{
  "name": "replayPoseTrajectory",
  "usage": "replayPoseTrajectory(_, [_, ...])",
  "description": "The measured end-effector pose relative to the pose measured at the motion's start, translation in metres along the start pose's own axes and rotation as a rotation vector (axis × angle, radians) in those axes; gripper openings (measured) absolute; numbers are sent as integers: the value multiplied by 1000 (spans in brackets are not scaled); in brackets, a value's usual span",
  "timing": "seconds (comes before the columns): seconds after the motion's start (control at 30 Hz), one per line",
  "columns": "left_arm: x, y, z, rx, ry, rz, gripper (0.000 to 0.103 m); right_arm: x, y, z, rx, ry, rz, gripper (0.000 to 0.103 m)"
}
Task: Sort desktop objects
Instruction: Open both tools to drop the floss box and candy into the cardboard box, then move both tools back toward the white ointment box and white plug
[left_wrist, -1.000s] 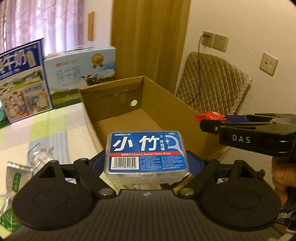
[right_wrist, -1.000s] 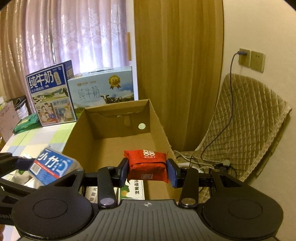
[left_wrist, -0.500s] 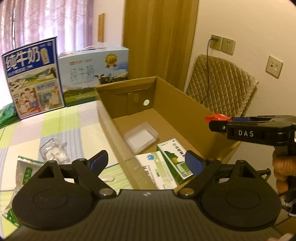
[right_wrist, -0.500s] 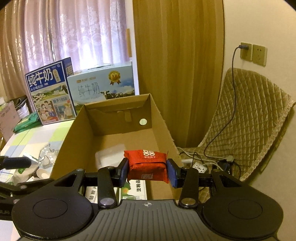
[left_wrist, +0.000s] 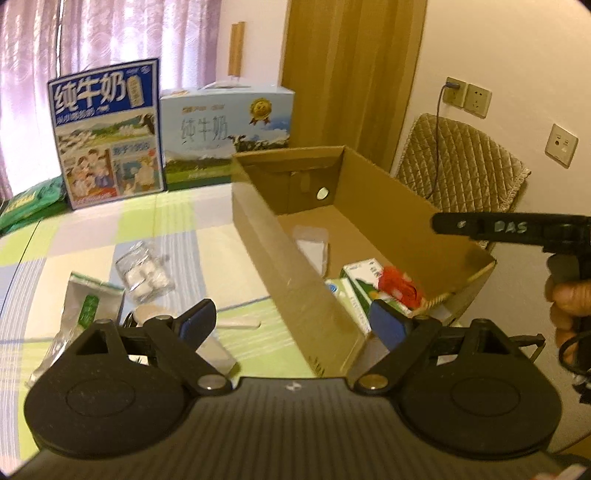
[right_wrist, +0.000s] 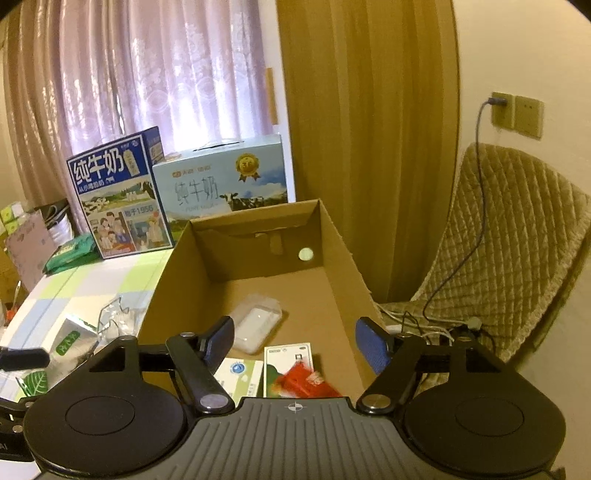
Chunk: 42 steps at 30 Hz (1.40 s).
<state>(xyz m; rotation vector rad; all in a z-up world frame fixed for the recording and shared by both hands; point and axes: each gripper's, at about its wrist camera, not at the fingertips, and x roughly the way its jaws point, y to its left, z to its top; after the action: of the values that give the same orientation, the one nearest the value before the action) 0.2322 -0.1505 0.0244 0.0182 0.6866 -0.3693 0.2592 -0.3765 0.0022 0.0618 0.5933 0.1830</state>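
Note:
An open cardboard box (left_wrist: 295, 280) (right_wrist: 343, 258) stands on the table's right side. Inside lie a clear floss case (right_wrist: 258, 325) (left_wrist: 312, 247), green-and-white cartons (right_wrist: 288, 363) (left_wrist: 360, 280) and a red snack packet (right_wrist: 306, 382) (left_wrist: 400, 284), blurred, on the cartons. My left gripper (left_wrist: 291, 323) is open and empty, straddling the box's near left wall. My right gripper (right_wrist: 295, 341) is open over the box's near end, with the red packet just below it. The right gripper's finger (left_wrist: 480, 225) shows from the side above the box's right wall.
On the checked tablecloth left of the box lie a clear bag of white pieces (left_wrist: 142, 269), a green-and-white pouch (left_wrist: 88, 306) and a white stick (left_wrist: 238, 325). Two milk cartons (left_wrist: 107, 133) (left_wrist: 225, 125) stand at the back. A quilted chair (right_wrist: 509, 236) is right of the table.
The left gripper let the floss case go into the box a second ago and drew back left. The right gripper has just opened, and the red packet dropped onto the cartons.

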Motion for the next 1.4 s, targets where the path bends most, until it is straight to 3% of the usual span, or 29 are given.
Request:
replayPoseTrajectory(0.33, [-41, 21, -39, -47, 27, 34, 90, -46, 11, -16, 47, -13, 16, 77])
replayPoseTrajectory(0.73, [-99, 65, -81, -80, 44, 123, 94, -97, 74, -37, 50, -32, 134, 85])
replayPoseTrajectory(1.07, [-130, 96, -93, -62, 13, 170, 94, -95, 122, -66, -17, 42, 193, 88])
replayPoseTrajectory(1.4, [-116, 116, -94, 4, 37, 196, 93, -69, 150, -83, -39, 83, 216, 88])
